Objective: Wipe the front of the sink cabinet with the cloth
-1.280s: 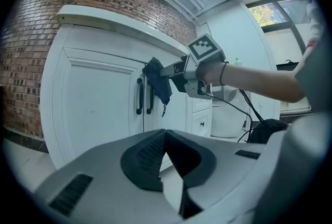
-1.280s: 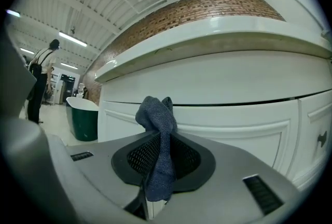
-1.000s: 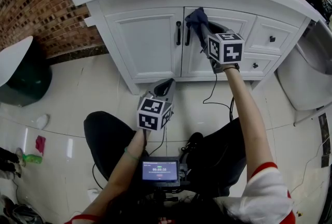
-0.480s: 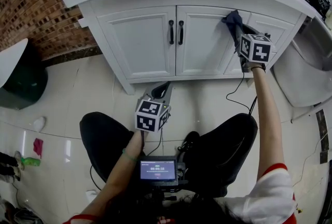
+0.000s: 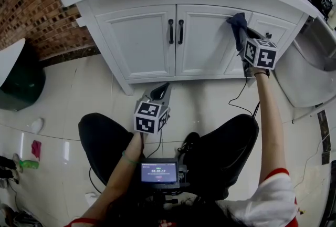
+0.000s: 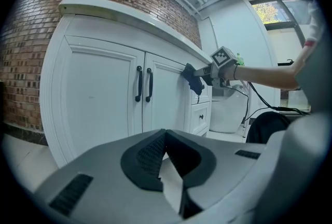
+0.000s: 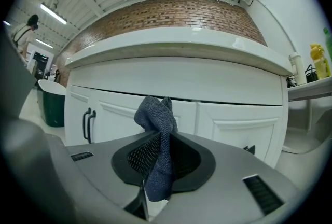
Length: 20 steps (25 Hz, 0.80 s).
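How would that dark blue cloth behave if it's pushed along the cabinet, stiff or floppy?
Probably floppy: the cloth bunches and folds over above the right gripper, which is shut on it. Likely light, since a narrow pinch alone holds it up. Its woven look suggests it would drag rather than slip across the cabinet front.
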### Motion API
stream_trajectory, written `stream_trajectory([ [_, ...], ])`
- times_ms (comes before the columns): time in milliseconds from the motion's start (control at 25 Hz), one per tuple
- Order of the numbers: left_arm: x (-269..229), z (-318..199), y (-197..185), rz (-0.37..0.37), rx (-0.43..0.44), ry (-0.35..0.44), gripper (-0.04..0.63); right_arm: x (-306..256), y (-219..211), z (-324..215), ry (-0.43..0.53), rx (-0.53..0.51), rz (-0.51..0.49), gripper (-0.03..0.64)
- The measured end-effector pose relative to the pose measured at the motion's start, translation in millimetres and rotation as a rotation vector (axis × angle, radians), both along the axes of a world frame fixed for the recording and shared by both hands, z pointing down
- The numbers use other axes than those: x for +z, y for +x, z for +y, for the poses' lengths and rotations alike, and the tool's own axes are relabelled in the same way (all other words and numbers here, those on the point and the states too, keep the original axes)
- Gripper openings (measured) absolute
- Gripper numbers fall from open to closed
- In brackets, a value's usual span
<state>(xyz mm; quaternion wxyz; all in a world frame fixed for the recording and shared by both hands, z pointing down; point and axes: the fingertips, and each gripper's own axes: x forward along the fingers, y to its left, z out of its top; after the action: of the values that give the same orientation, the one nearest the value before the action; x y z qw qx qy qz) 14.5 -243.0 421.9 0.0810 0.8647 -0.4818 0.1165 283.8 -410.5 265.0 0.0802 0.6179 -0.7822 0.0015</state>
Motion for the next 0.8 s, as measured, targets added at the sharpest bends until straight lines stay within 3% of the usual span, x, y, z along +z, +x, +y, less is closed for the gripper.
stream_trajectory([
  [280, 0.4, 4.3, -10.8, 0.013, -0.01, 0.0, 0.02, 7.7, -101.6, 3.2, 0.004, -0.161, -0.054, 0.064],
  [480, 2.8, 5.7, -31.6, 0.024, -0.037, -0.001, 0.02, 21.4, -174.1, 3.8, -0.025, -0.27, -0.036, 0.064],
  [640, 7.1, 6.6, -48.2, 0.03, -0.058, -0.007, 0.02, 30.5, -195.1, -0.8, -0.041, -0.278, -0.021, 0.064],
  [800, 12.6, 5.5, -59.5, 0.033, -0.073, -0.016, 0.02, 34.5, -185.0, -7.1, -0.049, -0.256, -0.021, 0.064],
])
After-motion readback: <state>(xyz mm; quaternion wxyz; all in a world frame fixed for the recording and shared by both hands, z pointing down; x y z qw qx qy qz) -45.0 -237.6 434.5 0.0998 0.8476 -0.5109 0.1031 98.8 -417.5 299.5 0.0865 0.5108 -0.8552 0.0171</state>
